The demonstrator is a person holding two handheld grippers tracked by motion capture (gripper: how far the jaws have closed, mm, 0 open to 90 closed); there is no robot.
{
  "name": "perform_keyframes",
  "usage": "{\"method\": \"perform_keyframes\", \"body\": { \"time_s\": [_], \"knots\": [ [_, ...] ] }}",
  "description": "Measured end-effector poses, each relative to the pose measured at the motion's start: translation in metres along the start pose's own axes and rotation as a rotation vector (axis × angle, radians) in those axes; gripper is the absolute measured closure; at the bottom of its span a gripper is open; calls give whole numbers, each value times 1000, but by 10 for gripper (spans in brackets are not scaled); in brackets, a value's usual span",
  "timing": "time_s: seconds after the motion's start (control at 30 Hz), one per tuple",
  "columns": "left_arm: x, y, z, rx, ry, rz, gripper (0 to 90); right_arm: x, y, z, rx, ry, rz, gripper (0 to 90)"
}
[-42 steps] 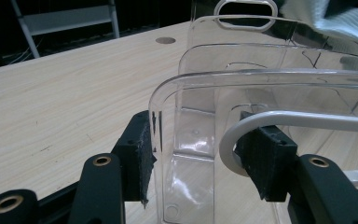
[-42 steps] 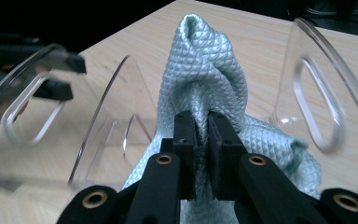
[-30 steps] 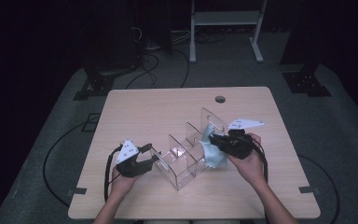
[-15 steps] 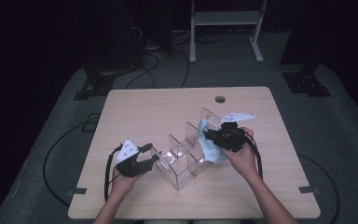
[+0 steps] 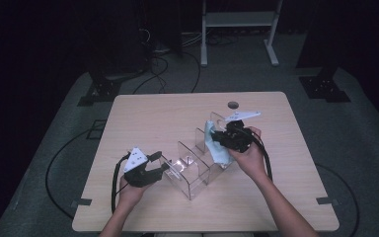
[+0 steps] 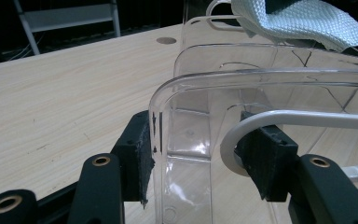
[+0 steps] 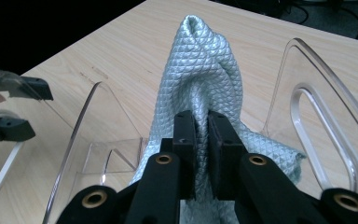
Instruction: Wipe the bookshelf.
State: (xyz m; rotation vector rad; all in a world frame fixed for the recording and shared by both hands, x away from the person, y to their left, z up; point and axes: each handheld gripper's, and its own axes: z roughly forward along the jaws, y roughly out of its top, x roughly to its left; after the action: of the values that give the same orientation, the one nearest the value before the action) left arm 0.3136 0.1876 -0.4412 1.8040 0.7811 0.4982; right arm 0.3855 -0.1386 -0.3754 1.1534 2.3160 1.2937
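Observation:
A clear plastic rack (image 5: pixel 192 170) with several upright dividers stands on the wooden table (image 5: pixel 153 118). My left gripper (image 5: pixel 160 168) is shut on its near-left end wall (image 6: pixel 261 74), one pad outside the wall's edge and the other at the handle cut-out. My right gripper (image 5: pixel 221 141) is shut on a pale green quilted cloth (image 5: pixel 216 148). It holds the cloth (image 7: pixel 205 74) bunched upright over the rack's far end, between two clear dividers (image 7: pixel 317 107). The cloth's lower part hangs below the jaws. From the left gripper view the cloth (image 6: pixel 303 18) shows at the top right.
A round hole (image 5: pixel 233 104) sits near the table's far edge. Beyond the table, on the dark floor, stand a white metal frame (image 5: pixel 237 19) and black stands with cables. Bare tabletop stretches left and behind the rack.
My right gripper has carried the cloth left and away from the person, along the rack toward its far end. The left gripper and the rack have stayed put.

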Motion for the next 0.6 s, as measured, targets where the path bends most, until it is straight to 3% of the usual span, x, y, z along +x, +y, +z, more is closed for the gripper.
{"method": "perform_keyframes", "body": {
  "time_s": [0.3,0.6],
  "knots": [
    [-2,0,1,0,6,6,465,5,-16,-21,2,-25,-19,820],
    [-1,1,1,1,13,0,466,3,10,12,22,-26,-16,819]
  ]
}}
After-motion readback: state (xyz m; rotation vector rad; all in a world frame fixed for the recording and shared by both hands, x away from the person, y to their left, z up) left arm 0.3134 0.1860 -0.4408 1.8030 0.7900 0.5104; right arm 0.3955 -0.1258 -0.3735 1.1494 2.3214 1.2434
